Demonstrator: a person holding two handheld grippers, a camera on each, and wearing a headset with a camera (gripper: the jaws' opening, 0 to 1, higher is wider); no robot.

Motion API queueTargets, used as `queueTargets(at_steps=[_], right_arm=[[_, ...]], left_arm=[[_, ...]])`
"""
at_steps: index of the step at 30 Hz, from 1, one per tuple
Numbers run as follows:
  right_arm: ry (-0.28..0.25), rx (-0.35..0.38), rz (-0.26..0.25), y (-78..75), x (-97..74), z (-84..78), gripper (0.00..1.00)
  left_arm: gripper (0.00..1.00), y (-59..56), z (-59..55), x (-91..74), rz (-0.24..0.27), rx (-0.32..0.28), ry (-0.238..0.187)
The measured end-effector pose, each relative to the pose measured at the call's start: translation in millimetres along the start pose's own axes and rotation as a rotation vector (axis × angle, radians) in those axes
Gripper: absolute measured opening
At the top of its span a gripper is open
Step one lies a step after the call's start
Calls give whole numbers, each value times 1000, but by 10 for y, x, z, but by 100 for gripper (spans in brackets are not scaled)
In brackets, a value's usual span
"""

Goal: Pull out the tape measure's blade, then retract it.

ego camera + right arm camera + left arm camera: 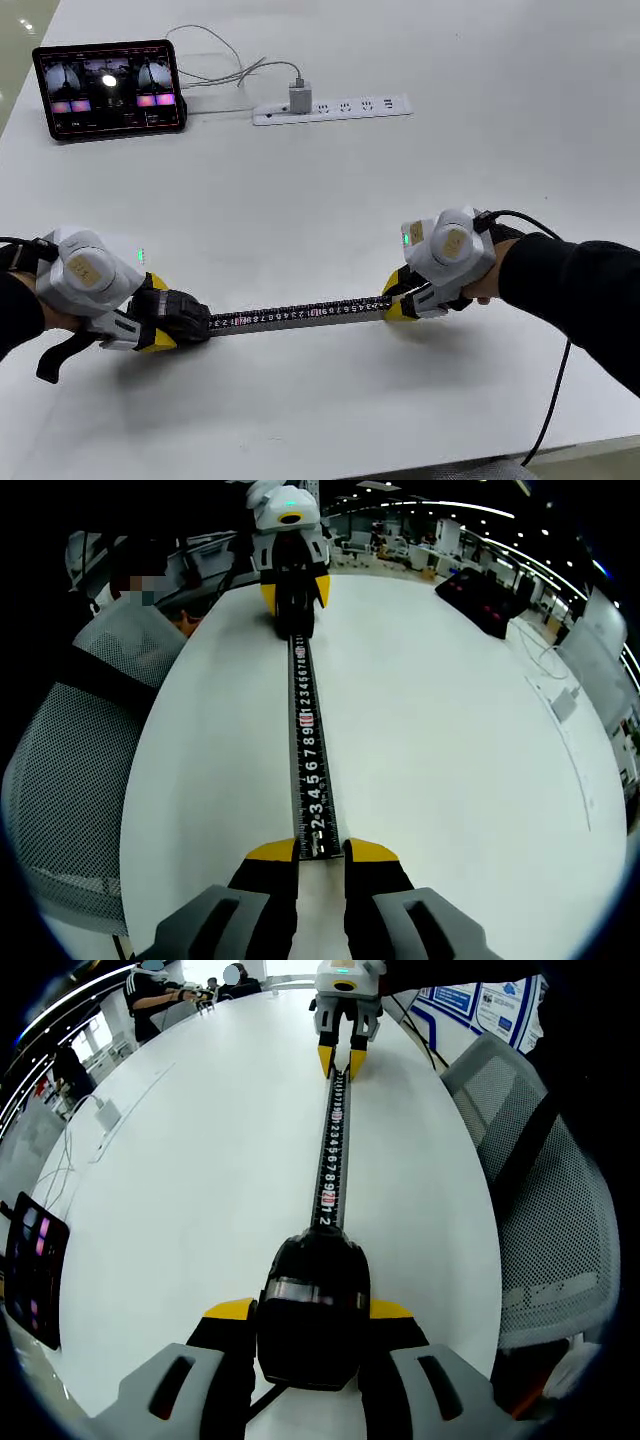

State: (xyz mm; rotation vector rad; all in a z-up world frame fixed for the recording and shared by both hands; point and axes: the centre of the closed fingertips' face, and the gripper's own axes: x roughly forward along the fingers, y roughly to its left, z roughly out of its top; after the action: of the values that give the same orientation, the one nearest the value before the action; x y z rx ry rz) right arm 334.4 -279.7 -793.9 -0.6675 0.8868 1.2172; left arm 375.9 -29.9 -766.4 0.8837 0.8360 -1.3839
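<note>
White table (330,200): blade (300,315) stretched near front edge.

— Type of premises?

— Open-plan lab or office hall.

— Grounds?

— A long white surface (400,200) carries a tablet (109,88) displaying camera feeds, near a power strip (335,108) with a charger plugged in. A grey mesh chair (540,1210) stands beside it. Ceiling light strips (470,508) run over further workstations. People (150,990) are at the far end, near blue wall boards (470,1000).
</note>
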Motion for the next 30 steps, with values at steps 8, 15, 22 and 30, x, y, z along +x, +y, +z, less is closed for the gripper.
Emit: queueTargets(at_steps=[8,15,22,30], right_arm=[[6,-19,0,11,-1,50,20],[20,-14,7,37,-40,16,23],[29,17,10,57,-91,-21,32],[47,7,2,64,-146,-78,36]], left_arm=[[38,27,-30,-60,5,-30,3],[44,64,-50,-113,13,-63,5],[53,59,19,-143,3,-75,-21],[60,56,64,-147,-5,-75,-28]])
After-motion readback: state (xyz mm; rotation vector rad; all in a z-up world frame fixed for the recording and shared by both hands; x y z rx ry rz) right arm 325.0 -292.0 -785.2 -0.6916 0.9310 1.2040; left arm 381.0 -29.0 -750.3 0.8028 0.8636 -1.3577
